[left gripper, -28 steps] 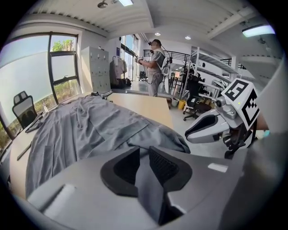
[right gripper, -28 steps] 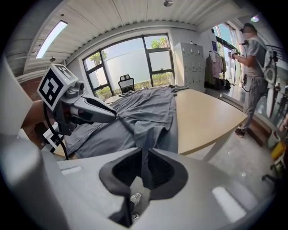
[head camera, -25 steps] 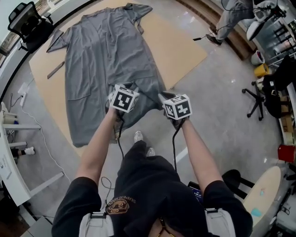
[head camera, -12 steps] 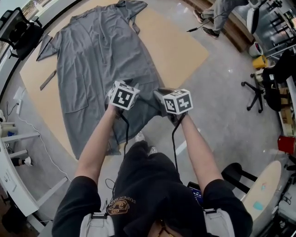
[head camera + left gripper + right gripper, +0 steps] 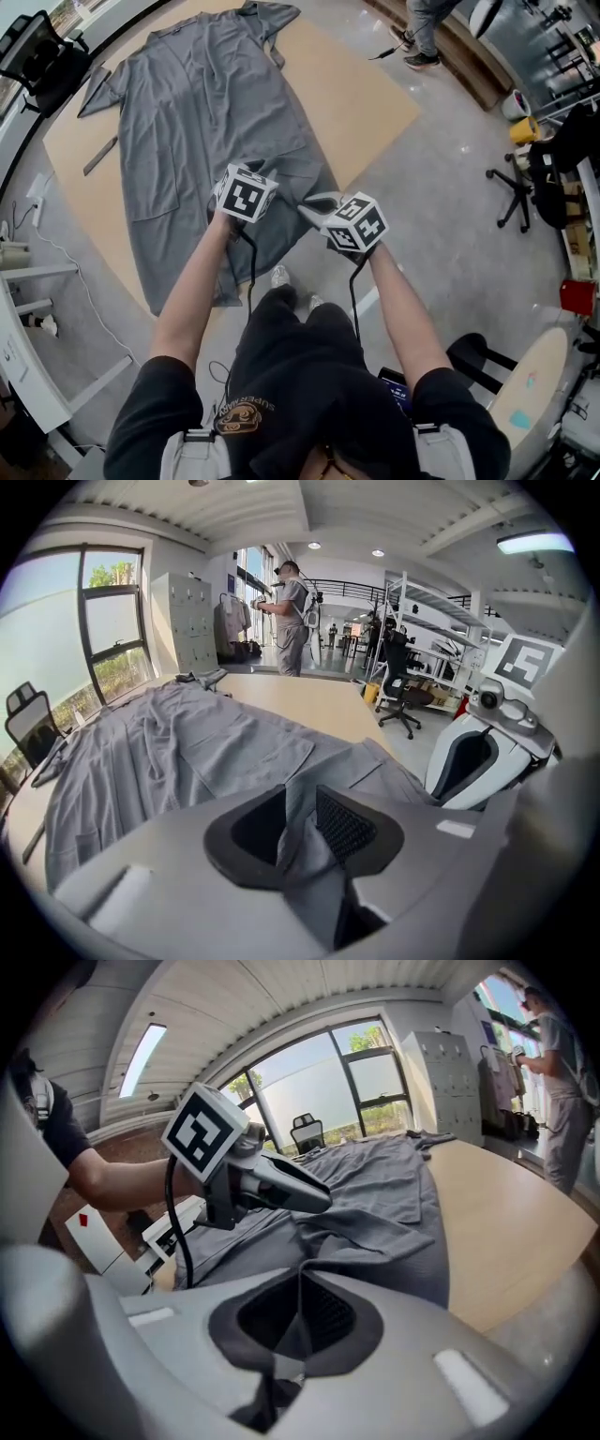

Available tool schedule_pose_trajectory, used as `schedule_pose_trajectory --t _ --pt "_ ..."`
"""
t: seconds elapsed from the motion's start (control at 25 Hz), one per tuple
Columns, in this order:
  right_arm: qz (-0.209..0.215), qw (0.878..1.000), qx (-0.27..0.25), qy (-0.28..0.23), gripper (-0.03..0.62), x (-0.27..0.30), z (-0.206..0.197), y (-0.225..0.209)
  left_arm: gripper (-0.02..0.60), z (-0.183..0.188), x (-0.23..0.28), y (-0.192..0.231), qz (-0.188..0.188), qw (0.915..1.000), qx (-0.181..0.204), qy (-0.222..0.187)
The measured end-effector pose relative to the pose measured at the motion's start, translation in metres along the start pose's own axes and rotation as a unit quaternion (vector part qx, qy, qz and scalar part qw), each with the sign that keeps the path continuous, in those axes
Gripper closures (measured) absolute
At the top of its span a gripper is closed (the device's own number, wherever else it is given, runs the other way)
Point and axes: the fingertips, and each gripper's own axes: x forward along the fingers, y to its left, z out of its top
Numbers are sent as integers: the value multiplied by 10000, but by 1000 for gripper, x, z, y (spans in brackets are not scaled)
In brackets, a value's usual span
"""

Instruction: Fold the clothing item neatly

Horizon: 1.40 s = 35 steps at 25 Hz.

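Note:
A long grey garment [image 5: 206, 112] lies spread flat on a tan board [image 5: 375, 94] on the floor, collar end far from me, hem near me. My left gripper [image 5: 240, 187] is at the hem's middle, and in the left gripper view [image 5: 298, 808] a fold of grey cloth is pinched between its pads. My right gripper [image 5: 311, 204] is at the hem's right corner, close beside the left one. Its jaws are closing down tight on a thin fold of the hem [image 5: 298, 1312]. The garment [image 5: 375, 1204] stretches away ahead, and the left gripper [image 5: 281, 1190] shows just beside it.
A black office chair [image 5: 37, 56] stands off the board's far left corner, and a thin strip [image 5: 100, 155] lies beside the garment. Another person's legs [image 5: 422, 23] are at the far edge. A second chair [image 5: 525, 187] and yellow container [image 5: 527, 131] stand right, white shelving [image 5: 19, 309] left.
My right gripper has turned and drawn slightly toward the left one, bunching the hem between them. The left gripper has hardly moved.

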Motion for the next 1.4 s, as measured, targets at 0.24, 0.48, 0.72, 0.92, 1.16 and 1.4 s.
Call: schedule_pose_trajectory --t 0.24,0.48,0.72,0.92,1.16,1.4 --pt "597 9977 -257 186 583 -6 -22 40 469 -32 -31 -6 359 9986 -342 160" --pt "1012 9933 -439 341 583 -10 -50 78 469 -79 -67 -32 762 9933 -829 246" --pt "995 9926 -504 480 583 -6 -73 98 471 -131 -97 -73 1005 9854 -1323 382" --pt "626 9956 -529 458 568 -1 -87 98 471 -163 -121 -102 1165 9793 -1613 374" --pt "376 9976 -497 291 537 -17 -96 95 472 -184 -148 -125 1403 9737 -1757 369" --pt "221 9985 -477 128 537 -30 -92 88 472 -185 -146 -139 1458 9727 -1776 321"
